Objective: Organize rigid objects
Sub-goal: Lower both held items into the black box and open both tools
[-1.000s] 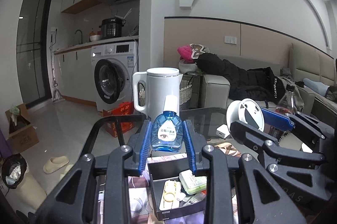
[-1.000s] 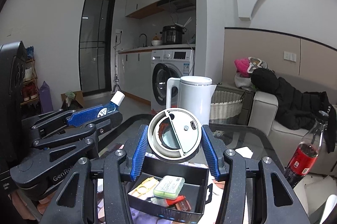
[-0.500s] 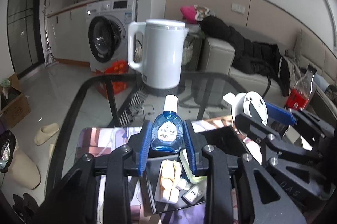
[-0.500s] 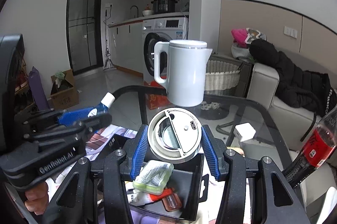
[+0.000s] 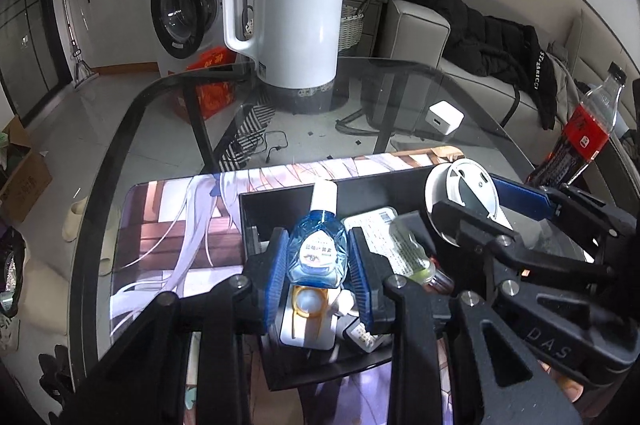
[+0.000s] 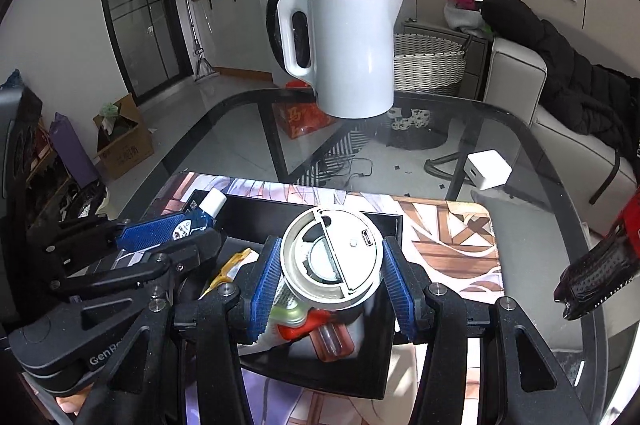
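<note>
1. The glass table point(image 5: 400, 97) spreads under everything, with a printed mat point(image 5: 168, 233) laid on its near part.
2. A white kettle point(image 5: 298, 25) stands upright at the table's far side, well apart from my grippers.
3. A cola bottle point(image 5: 580, 133) leans at the right edge, and a small white charger cube point(image 6: 489, 169) sits on the glass between kettle and mat.
4. The black tray point(image 6: 308, 203) rests on the mat, holding a green-lidded case point(image 5: 408, 249), a white-and-yellow holder point(image 5: 306, 317) and a small red vial point(image 6: 332, 341).
5. My right gripper point(image 6: 330, 275) pinches a round white device point(image 6: 330, 257) between its blue pads, hanging over the tray's right part.
6. My left gripper point(image 5: 318, 265) is clamped on a blue eye-drop bottle point(image 5: 318, 253), white cap pointing away from me, above the tray's left part, just over the holder.
</note>
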